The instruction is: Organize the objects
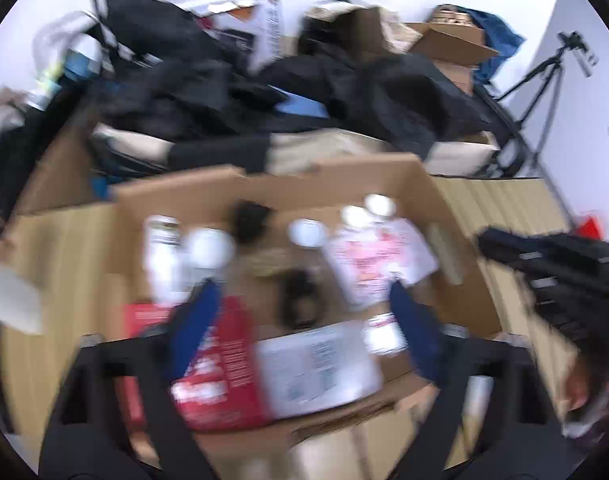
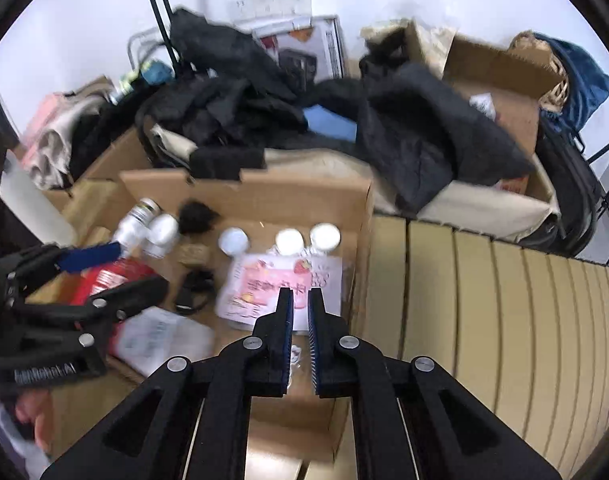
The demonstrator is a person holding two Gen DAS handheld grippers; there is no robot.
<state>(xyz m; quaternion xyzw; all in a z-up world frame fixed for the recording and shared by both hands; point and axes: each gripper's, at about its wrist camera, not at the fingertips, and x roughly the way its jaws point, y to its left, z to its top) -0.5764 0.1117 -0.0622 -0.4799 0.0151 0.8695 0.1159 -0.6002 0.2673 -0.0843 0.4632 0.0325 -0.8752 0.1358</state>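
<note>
Over the open brown cardboard box (image 2: pixel 264 200) both tools hang, each looking down into its contents, which fits a sorting job where things go into or come out of one container. Inside stand several white-capped bottles (image 2: pixel 290 242) along the far wall, upright so their caps face up, with a pink-and-white printed pouch (image 2: pixel 260 284) lying flat in front of them. A red carton (image 1: pixel 220 364) and a white labelled box (image 1: pixel 320 364) lie nearer the front, and a small black item (image 2: pixel 194 290) rests between them and the bottles.

The left gripper (image 1: pixel 304 320) has its jaws spread wide with nothing between them, poised above the red carton and white box, probably lining up a pick. The right gripper (image 2: pixel 300 304) shows jaws drawn nearly together, a narrow gap left and apparently gripping nothing, hovering over the pouch. Behind the box, dark clothing (image 2: pixel 404 132) is heaped over other cartons, and a slatted wooden surface (image 2: pixel 484 300) lies to the right.
</note>
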